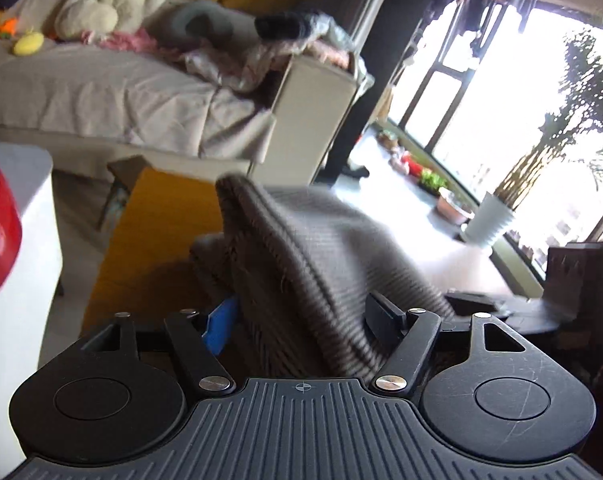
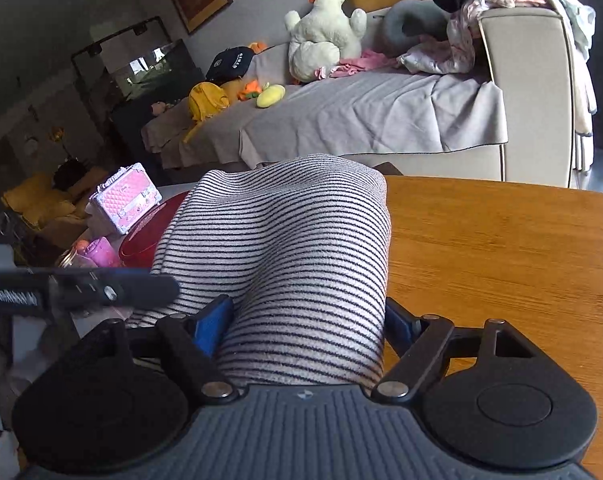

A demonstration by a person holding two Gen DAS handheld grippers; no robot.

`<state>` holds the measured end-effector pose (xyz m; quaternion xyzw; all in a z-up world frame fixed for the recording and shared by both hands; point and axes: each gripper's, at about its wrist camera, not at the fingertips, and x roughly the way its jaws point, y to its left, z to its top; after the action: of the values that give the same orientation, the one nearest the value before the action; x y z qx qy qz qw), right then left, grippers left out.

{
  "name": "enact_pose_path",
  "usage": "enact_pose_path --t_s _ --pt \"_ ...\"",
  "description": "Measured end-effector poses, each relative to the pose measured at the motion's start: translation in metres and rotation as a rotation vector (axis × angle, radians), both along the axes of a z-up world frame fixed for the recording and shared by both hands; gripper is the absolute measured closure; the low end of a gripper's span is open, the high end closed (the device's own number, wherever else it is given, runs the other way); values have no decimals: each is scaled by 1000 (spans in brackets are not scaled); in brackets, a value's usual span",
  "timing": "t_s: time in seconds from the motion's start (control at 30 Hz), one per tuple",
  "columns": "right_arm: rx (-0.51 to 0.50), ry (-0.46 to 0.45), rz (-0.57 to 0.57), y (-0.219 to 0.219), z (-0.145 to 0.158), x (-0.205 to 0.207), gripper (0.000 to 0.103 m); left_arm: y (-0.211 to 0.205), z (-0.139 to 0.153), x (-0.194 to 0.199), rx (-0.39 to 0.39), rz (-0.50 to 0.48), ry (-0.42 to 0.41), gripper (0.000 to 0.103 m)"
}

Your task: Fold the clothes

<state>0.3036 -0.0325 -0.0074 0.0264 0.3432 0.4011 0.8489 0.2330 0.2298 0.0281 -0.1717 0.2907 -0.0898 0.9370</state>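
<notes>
Striped knit garment [image 2: 285,264] clamped in left gripper [image 1: 301,320] and right gripper [image 2: 305,320]. Keep both edges level; lower toward 12 o'clock onto wooden desk [image 2: 501,260].

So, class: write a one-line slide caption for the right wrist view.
Right tongs grip a bunched striped garment above a wooden table, sofa behind.

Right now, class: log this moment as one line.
task: fold clothes | left gripper: shut on striped garment | right gripper: shut on striped garment | garment lifted over wooden table
</notes>
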Motion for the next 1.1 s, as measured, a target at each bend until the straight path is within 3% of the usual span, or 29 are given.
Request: enact_pose_path --t_s 0.13,0.27,0.33,0.4,0.5,0.57,0.6,0.73,0.8,0.87,1.0,1.1 --pt "-68 -90 -11 16 6 -11 21 -15 31 19 17 -84 -151 27" --pt "-189 -287 -16 27 25 -44 19 -26 -3 64 61 -87 9 36" --pt "-146 -353 17 21 39 -64 19 -23 -23 65 98 -90 6 37" --pt "-75 -345 88 20 49 -78 26 -20 -24 61 77 -92 -7 36" --pt "-141 -320 172 44 26 -88 34 -20 -23 64 72 -84 7 35" --pt "-192 -302 227 60 10 -95 33 -21 -24 68 87 -89 11 35" --pt "-225 -356 244 64 6 -103 32 -20 -24 69 85 -91 14 35" --pt "-126 -271 247 40 31 -95 27 -18 -25 69 76 -96 13 35" --pt "-57 -219 161 17 45 -79 18 -17 -26 69 67 -97 10 34" --pt "-3 -153 65 -6 51 -59 17 -17 -27 69 64 -97 5 35" --pt "48 59 -82 -35 23 -20 11 -15 -28 68 58 -101 1 35" --pt "132 211 -85 -39 -7 -7 11 -14 -28 68 57 -102 1 35"
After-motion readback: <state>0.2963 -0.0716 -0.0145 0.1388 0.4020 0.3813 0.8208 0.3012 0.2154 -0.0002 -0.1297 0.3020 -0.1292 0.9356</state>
